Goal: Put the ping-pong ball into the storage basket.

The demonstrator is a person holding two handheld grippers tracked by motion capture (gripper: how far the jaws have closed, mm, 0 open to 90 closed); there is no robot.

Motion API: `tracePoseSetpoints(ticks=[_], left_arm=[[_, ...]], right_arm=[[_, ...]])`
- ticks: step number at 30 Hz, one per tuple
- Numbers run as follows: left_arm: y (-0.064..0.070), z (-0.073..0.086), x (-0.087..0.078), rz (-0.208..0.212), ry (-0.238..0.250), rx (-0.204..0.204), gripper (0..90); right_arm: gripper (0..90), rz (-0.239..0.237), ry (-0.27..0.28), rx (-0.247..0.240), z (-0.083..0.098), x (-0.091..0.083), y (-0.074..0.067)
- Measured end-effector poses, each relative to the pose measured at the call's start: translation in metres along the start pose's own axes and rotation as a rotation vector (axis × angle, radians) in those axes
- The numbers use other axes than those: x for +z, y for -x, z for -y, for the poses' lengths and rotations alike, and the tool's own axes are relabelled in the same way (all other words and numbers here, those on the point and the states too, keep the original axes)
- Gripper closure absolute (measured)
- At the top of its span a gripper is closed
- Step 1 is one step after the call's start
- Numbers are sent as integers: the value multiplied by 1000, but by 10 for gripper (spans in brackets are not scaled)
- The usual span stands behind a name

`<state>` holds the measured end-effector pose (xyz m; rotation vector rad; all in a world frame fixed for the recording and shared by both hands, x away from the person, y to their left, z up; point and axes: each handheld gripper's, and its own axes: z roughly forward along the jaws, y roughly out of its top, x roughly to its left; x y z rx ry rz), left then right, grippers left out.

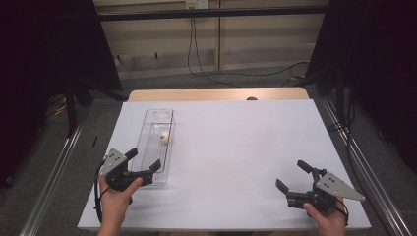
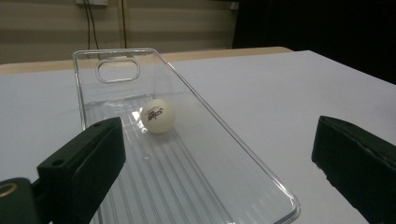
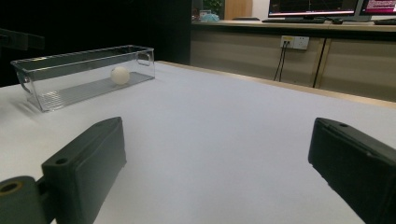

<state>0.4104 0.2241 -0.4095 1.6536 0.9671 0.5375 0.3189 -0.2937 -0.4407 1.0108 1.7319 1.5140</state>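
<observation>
One ball (image 2: 158,115) is what I take the job to be about; it sits on the ribbed floor of the clear bin (image 1: 147,129), a little past the middle toward the far end. My left gripper (image 1: 144,163) hangs over the bin's near end, jaws wide apart and empty, one over each side of the bin. I'd ease it forward along the bin's length, keep both jaws inside the walls, and dip only once the ball lies between them. I'd close slowly, since a light ball like this probably rolls off at a nudge. My right gripper (image 1: 292,176) rests well apart on the bare table (image 1: 236,147), jaws spread, holding nothing; I'd leave it there unless the bin starts to slide.
</observation>
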Motion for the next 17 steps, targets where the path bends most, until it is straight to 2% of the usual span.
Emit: tracePoseSetpoints(ticks=[7,17], left_arm=[[-2,5,-5,10,22,-10,30],[-5,7,-8,2,50,-28,28]], right_arm=[[37,0,4,-1,0,0,-1],[37,4,6,6,0,1,-1]])
